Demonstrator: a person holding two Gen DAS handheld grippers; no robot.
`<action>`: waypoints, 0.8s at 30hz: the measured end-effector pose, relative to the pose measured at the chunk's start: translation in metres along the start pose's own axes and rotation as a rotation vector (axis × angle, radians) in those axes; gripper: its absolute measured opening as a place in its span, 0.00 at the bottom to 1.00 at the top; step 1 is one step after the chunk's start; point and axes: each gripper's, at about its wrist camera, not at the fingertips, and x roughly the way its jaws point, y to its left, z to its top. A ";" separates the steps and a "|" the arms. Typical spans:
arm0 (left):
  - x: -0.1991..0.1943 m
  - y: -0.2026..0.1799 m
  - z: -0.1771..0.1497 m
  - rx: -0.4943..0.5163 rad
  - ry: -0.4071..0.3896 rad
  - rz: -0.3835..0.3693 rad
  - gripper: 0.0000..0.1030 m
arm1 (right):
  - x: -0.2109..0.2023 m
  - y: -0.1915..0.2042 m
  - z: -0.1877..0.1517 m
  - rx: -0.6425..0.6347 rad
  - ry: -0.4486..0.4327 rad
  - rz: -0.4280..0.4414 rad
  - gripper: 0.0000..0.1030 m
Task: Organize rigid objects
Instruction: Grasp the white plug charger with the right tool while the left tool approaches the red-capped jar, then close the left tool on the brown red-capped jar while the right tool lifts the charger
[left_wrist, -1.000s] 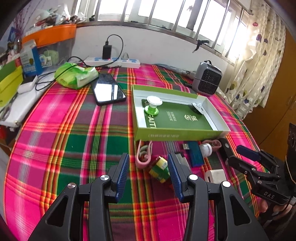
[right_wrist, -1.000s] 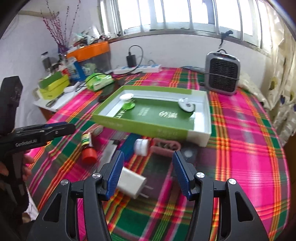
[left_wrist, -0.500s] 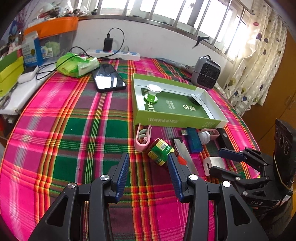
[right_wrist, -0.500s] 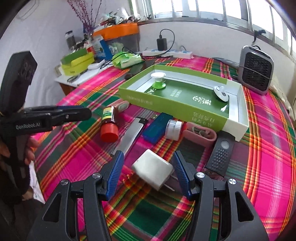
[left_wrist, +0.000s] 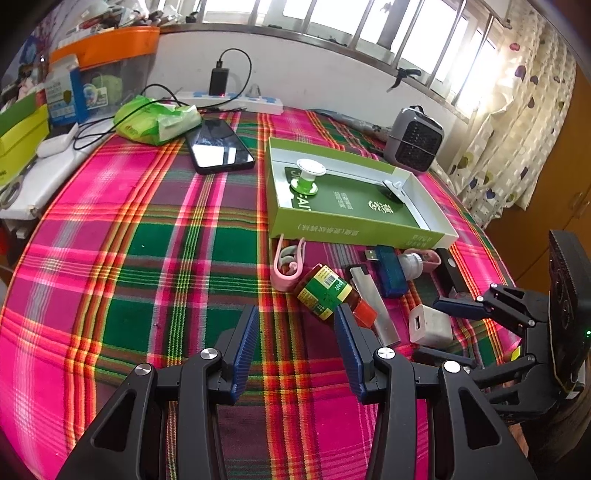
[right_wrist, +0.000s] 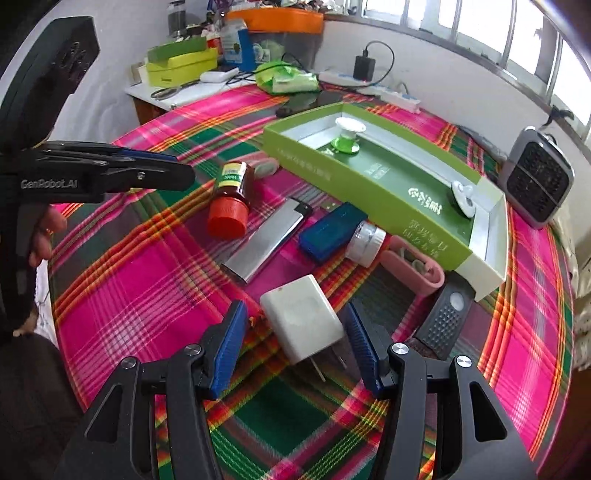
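Note:
A green box tray (left_wrist: 354, 236) (right_wrist: 369, 184) holds a green-and-white knob (left_wrist: 306, 177) and a white piece (right_wrist: 463, 197). In front of it lie a red-capped bottle (left_wrist: 328, 295) (right_wrist: 231, 199), a silver lighter (right_wrist: 266, 242), a blue USB device (right_wrist: 328, 232), a small white jar (right_wrist: 364, 240), a pink case (right_wrist: 413, 271), a pink clip (left_wrist: 288, 266) and a black ridged piece (right_wrist: 443, 321). My right gripper (right_wrist: 295, 310) (left_wrist: 428, 328) stands open with a white charger plug (right_wrist: 303, 319) (left_wrist: 430, 325) between its fingers. My left gripper (left_wrist: 295, 314) (right_wrist: 181, 168) is open and holds nothing, just short of the bottle.
A phone (left_wrist: 218, 147), a green wipes pack (left_wrist: 155, 120) and a power strip (left_wrist: 236, 101) lie at the back. A grey heater (right_wrist: 535, 184) stands beside the tray's far end. A side table with boxes (right_wrist: 181, 62) is at the left.
The left gripper drew back from the bottle, which was between its fingers. The right gripper moved forward and down until its fingers flank the white charger plug.

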 end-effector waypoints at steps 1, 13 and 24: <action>0.000 -0.001 0.000 0.001 0.001 -0.002 0.41 | 0.002 -0.002 0.000 0.018 0.006 0.003 0.54; 0.008 -0.013 0.001 0.002 0.018 -0.032 0.41 | -0.001 -0.005 -0.004 0.104 -0.030 -0.003 0.36; 0.011 -0.016 -0.001 -0.007 0.023 -0.026 0.41 | -0.010 -0.006 0.006 0.146 -0.094 -0.016 0.34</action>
